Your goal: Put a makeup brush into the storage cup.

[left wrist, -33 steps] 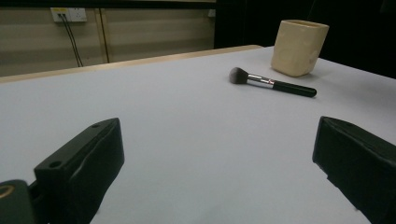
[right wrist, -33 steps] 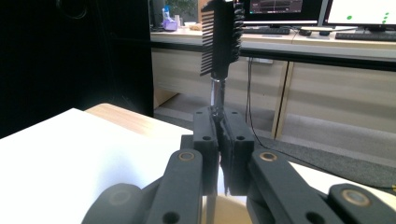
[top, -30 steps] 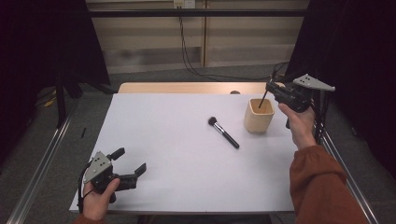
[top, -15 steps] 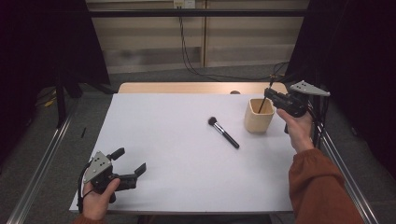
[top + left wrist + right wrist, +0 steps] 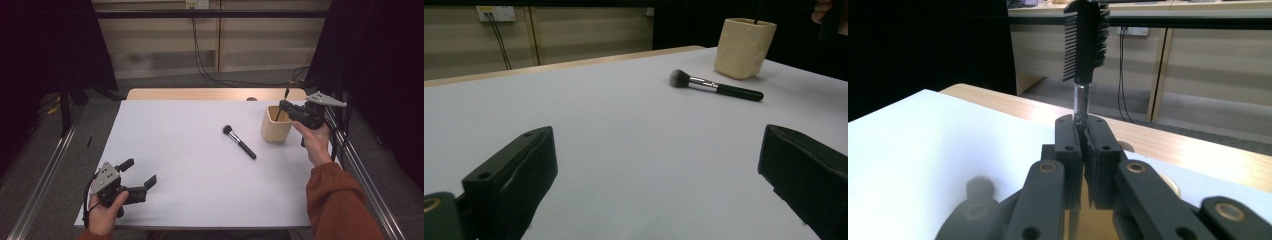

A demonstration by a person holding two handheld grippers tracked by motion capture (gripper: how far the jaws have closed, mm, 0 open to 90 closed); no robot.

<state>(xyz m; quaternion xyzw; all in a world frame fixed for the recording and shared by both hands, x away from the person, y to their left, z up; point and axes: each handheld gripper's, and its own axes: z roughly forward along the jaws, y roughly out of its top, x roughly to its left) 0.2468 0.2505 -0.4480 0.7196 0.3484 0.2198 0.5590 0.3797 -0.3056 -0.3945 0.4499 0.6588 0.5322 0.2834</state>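
My right gripper (image 5: 286, 106) is shut on a thin black comb-headed brush (image 5: 287, 93), held upright over the tan cup (image 5: 276, 131) at the table's right. The brush's lower end dips into the cup's mouth. In the right gripper view the jaws (image 5: 1085, 150) pinch the metal stem, and the bristled head (image 5: 1085, 40) stands above them. A black-handled makeup brush (image 5: 240, 143) lies on the white table left of the cup, also seen as a makeup brush (image 5: 716, 87) beside the cup (image 5: 744, 47). My left gripper (image 5: 139, 172) rests open at the near left corner, nothing between its jaws (image 5: 659, 185).
The white tabletop (image 5: 190, 150) has a wooden strip (image 5: 210, 94) along its far edge. Metal rails (image 5: 45, 175) run along both sides of the table. Cables hang from a wall socket (image 5: 197, 4) behind it.
My right gripper has sunk with the comb brush, so the brush's lower end now sits in the cup. The left gripper and the makeup brush have not moved.
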